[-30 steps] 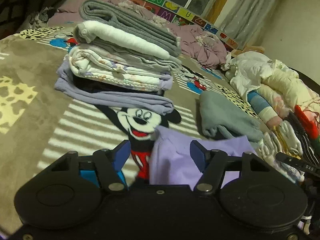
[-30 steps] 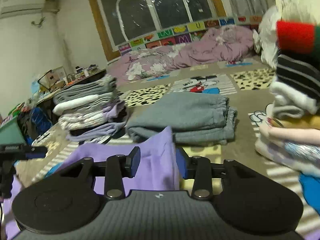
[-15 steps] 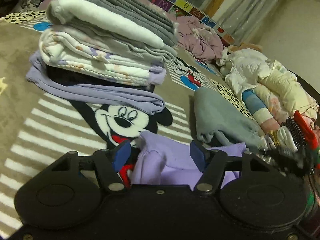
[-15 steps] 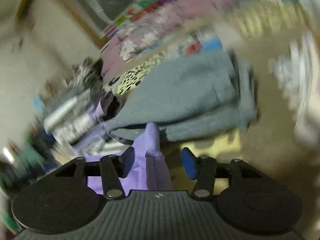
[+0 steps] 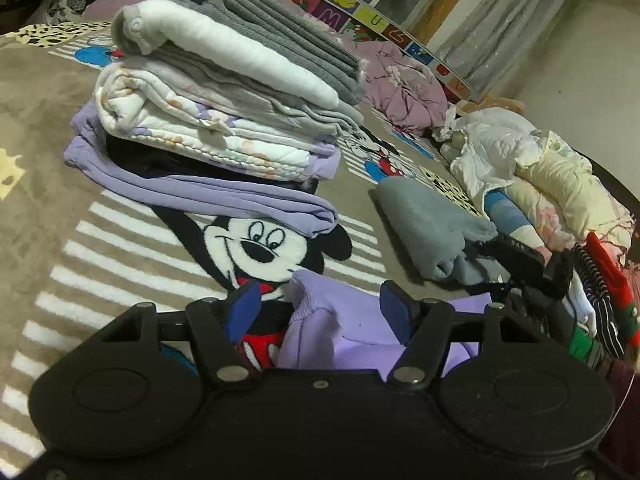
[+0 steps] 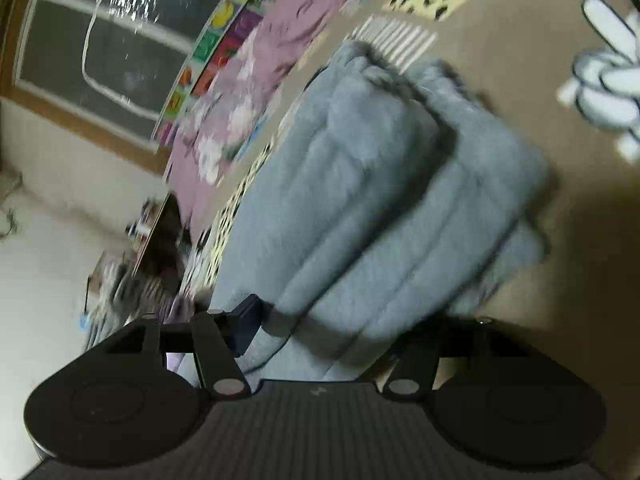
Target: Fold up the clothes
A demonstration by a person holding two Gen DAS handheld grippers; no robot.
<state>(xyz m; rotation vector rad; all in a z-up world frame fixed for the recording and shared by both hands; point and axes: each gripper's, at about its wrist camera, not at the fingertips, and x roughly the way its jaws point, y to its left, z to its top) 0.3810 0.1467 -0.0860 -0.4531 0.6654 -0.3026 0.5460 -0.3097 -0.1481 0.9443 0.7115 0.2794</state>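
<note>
Left tongs (image 5: 320, 306) spread, lilac top (image 5: 352, 336) lying loose between them, just below the stack (image 5: 224, 92). Right tongs (image 6: 320, 332) gaping wide around grey pants (image 6: 380, 200).

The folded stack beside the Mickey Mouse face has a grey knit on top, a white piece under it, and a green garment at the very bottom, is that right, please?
Not quite: the bottom garment of the folded stack is lilac purple, not green, as the left wrist view shows. The grey knit does lie on top with the white piece under it, beside the Mickey Mouse face.
</note>
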